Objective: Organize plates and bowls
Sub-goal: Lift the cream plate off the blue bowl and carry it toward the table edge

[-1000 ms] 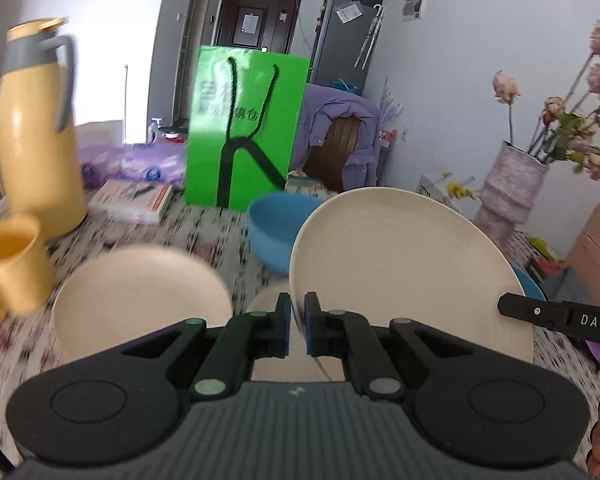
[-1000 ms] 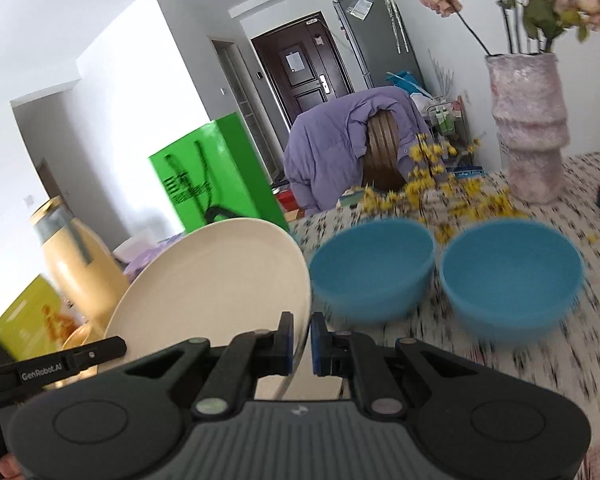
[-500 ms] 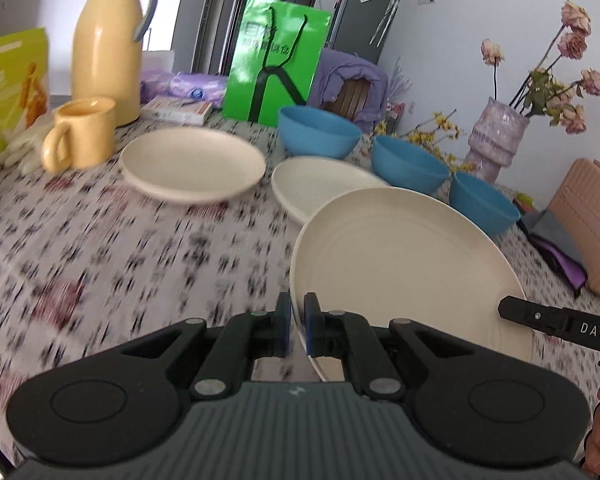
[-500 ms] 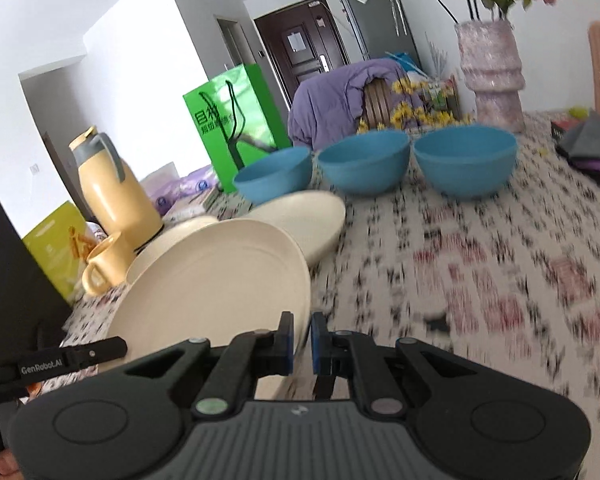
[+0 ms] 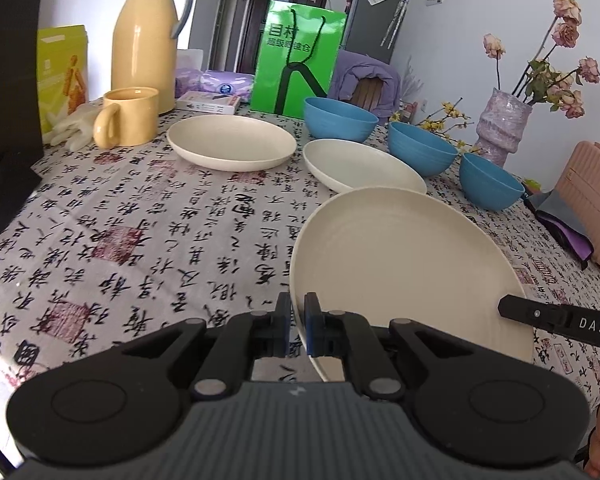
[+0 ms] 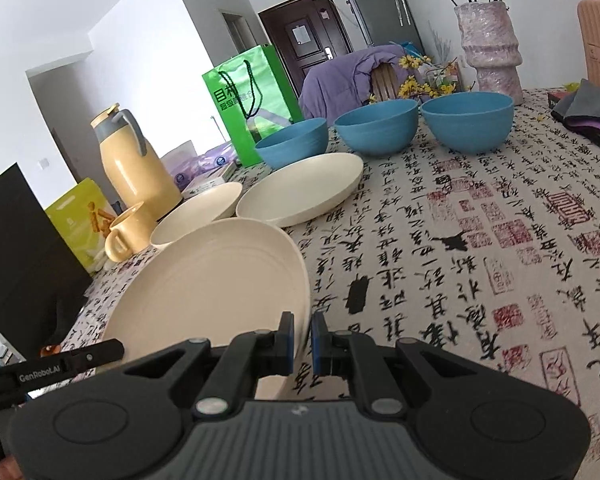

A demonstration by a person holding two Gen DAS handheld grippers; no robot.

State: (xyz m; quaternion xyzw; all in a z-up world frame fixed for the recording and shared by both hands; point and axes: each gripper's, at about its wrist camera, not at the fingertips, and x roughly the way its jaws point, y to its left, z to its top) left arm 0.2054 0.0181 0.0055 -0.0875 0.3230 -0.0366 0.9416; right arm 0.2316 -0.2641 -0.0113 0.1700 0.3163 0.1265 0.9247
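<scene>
Both the left hand-held gripper (image 5: 296, 322) and the right hand-held gripper (image 6: 302, 340) clench opposite rims of one cream plate (image 5: 404, 268), likely to keep it level above the counter (image 5: 140, 240), near the two cream plates (image 5: 232, 142) resting before the blue bowls (image 5: 422, 148).

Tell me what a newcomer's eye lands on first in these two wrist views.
First, the big cream plate up front, pinched by its rim on opposite sides by the left gripper and right gripper. Behind it, two more cream plates lie on the calligraphy tablecloth, with three blue bowls in a row beyond.
</scene>
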